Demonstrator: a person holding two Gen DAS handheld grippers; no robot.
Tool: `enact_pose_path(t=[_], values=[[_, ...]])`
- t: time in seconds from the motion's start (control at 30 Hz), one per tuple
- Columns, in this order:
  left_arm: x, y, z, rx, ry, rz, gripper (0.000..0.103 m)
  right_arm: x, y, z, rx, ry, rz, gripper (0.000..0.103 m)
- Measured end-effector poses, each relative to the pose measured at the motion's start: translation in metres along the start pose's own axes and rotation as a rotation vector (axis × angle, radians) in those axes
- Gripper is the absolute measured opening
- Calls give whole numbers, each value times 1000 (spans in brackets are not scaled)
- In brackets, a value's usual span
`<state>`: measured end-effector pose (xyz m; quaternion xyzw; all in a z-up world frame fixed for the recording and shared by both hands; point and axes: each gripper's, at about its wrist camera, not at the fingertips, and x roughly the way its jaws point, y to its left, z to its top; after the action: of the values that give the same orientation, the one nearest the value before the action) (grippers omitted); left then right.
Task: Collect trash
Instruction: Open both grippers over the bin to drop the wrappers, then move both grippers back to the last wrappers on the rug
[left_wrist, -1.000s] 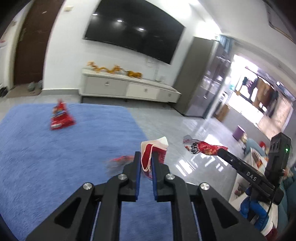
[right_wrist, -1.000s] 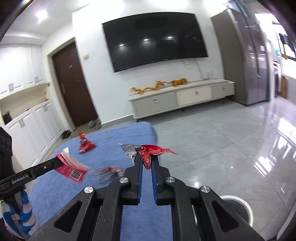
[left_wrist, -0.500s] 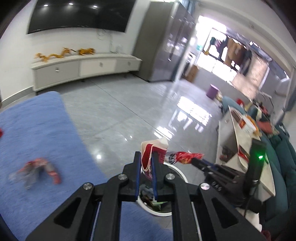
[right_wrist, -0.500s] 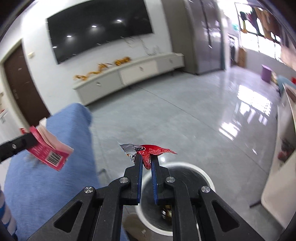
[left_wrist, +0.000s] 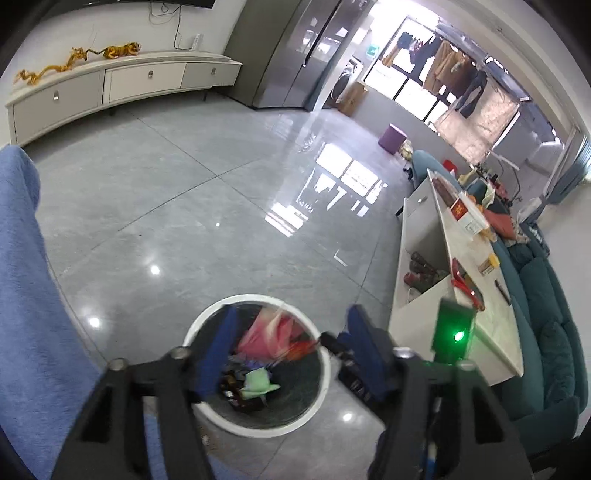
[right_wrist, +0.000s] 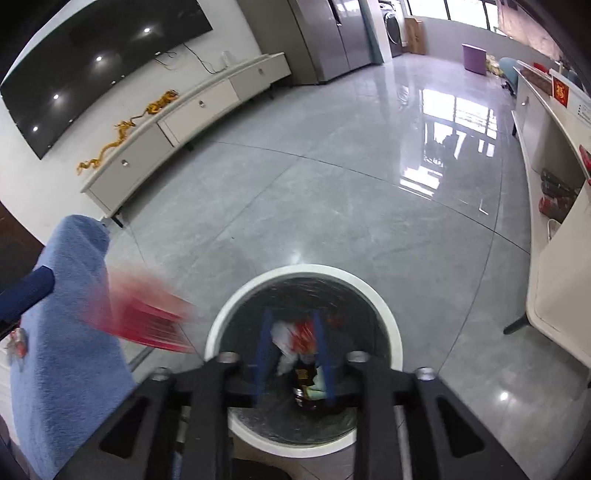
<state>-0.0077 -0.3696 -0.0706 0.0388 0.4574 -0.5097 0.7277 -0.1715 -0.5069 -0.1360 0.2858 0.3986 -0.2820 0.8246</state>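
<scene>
A round white-rimmed trash bin (left_wrist: 210, 314) with a dark liner stands on the grey tile floor; it also shows in the right wrist view (right_wrist: 384, 291). My left gripper (left_wrist: 288, 347) is open above the bin, and a red-and-white wrapper (left_wrist: 269, 332) falls, blurred, between its fingers. My right gripper (right_wrist: 295, 347) is open over the bin, and a red-and-silver wrapper (right_wrist: 301, 334) drops between its fingers. The falling red-and-white wrapper (right_wrist: 144, 310) shows as a red blur left of the bin. The bin holds other trash (left_wrist: 258, 382).
A blue carpet (left_wrist: 26, 314) lies left of the bin, with a small wrapper (right_wrist: 16, 341) on it. A white cabinet (left_wrist: 454, 280) and teal sofa (left_wrist: 546, 325) stand to the right. A long white TV console (left_wrist: 110, 81) lines the far wall.
Both grippers have moved over the bin and opened. Both wrappers have left the fingers and are falling into the bin.
</scene>
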Motion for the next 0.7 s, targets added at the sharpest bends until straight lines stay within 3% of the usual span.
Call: enact_pose_path(t=[0.07, 0.2, 0.47, 0.7], values=[[3, -3, -1, 11, 7, -5, 62, 2, -6, 0, 9, -1, -14, 41], [1, -8, -5, 28, -4, 17, 62, 3, -12, -1, 38, 1, -31, 42], [-29, 11, -13, 31, -59, 137, 62, -6, 3, 0, 2, -19, -19, 42], [-85, 28, -24, 41, -176, 295, 62, -34, 41, 4, -81, -75, 19, 46]])
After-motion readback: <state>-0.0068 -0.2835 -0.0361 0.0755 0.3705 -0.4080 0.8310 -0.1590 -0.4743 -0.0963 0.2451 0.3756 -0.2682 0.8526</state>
